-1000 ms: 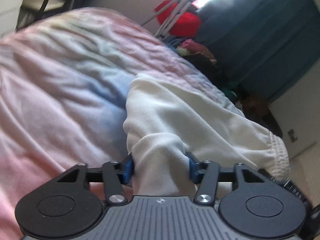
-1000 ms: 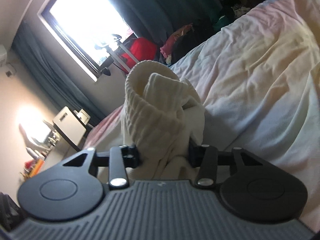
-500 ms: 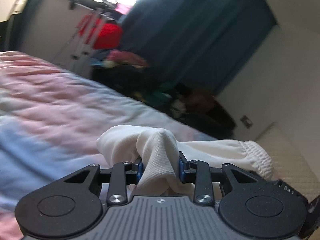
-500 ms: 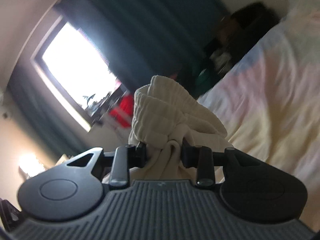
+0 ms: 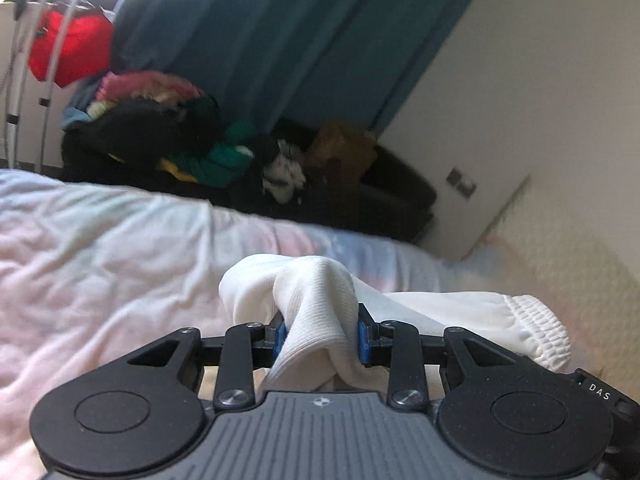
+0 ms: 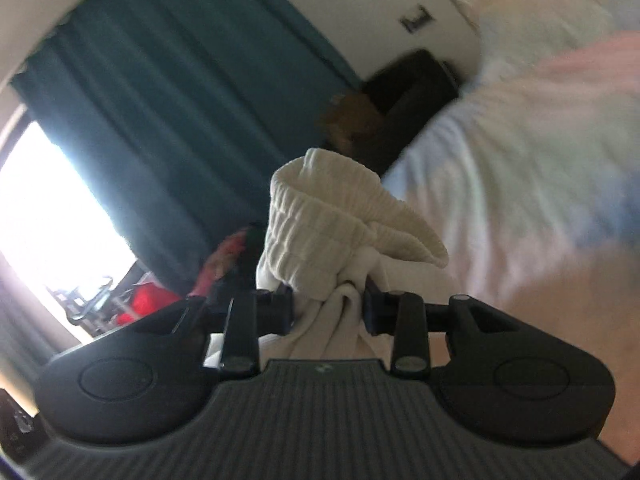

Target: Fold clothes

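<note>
A white garment (image 5: 316, 300) with an elastic ribbed cuff (image 5: 536, 328) is bunched between the blue pads of my left gripper (image 5: 320, 338), which is shut on it above the pink and white bedspread (image 5: 100, 264). The cuff end trails off to the right. In the right wrist view my right gripper (image 6: 328, 308) is shut on a ribbed cream band of the same garment (image 6: 332, 220), which stands up in a fold above the jaws. Both hold the cloth lifted over the bed (image 6: 520, 168).
A pile of mixed clothes (image 5: 180, 140) lies on a dark sofa beyond the bed's far edge. A teal curtain (image 5: 280, 40) hangs behind it. A red bag on a stand (image 5: 68, 48) is at the far left. A bright window (image 6: 44, 216) is to the left.
Both grippers have swung upward and turned with the garment still held; the views now face the curtain and wall instead of the bedspread. The jaws have closed tighter on the cloth.
</note>
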A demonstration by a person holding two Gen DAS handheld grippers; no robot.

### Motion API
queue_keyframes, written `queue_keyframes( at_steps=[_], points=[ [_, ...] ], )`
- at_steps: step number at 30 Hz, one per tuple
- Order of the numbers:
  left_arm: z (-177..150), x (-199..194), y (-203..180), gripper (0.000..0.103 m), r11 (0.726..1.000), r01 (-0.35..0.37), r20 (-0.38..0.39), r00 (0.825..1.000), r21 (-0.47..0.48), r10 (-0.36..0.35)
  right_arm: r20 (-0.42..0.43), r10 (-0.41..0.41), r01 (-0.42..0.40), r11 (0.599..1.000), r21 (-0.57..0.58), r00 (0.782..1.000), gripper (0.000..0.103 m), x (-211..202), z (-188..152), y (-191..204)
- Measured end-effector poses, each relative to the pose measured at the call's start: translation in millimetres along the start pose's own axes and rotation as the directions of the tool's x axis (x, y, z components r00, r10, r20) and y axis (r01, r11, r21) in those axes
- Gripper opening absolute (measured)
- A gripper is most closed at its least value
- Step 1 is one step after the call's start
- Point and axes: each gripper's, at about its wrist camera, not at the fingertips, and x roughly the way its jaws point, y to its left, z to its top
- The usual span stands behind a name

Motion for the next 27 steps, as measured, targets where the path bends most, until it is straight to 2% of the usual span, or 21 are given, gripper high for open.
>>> queue_keyframes(
  at_steps=[4,7,13,15,20,22,24,27],
  points=[
    [-40.0,34.5,30.7,0.036,0.998,0.028,-0.024,0.999,0.05,-0.027,0.01,-0.049,0.049,0.999,0.006,0.999,0.035,7.5,-47.4,-32.9],
    [-67.2,33.5,51.5,0.041,0.995,0.06,-0.031,0.998,0.074,-0.058,0.03,-0.053,0.051,0.997,0.064,0.998,0.037,-7.2,-80.3,-52.3],
    [-110.3,15.2,84.3,0.053,0.99,0.05,-0.097,0.995,0.133,-0.037,-0.003,-0.085,0.085,0.989,0.122,0.996,0.045,-24.1,-127.6,-81.6],
    [-120.1,10.4,84.5,0.063,0.986,0.025,-0.096,0.995,0.165,-0.009,-0.028,-0.094,0.097,0.986,0.136,0.995,0.049,-26.8,-132.6,-87.1],
    [-109.7,-22.2,64.4,0.066,0.971,-0.005,-0.095,0.995,0.239,0.028,-0.137,-0.163,0.189,0.961,0.204,0.977,0.051,-39.6,-114.0,-77.1],
    [-100.3,-43.4,53.9,0.067,0.966,-0.016,-0.084,0.996,0.257,0.039,-0.171,-0.203,0.233,0.955,0.181,0.964,0.051,-51.9,-107.0,-64.1],
    [-90.2,-68.2,42.5,0.076,0.962,-0.02,-0.056,0.998,0.271,0.036,-0.186,-0.236,0.263,0.954,0.141,0.954,0.051,-62.3,-98.9,-50.9],
    [-72.3,-111.8,23.4,0.078,0.958,-0.028,-0.006,0.999,0.286,0.031,-0.188,-0.227,0.245,0.966,0.081,0.956,0.051,-88.1,-86.1,-29.1]
  ],
)
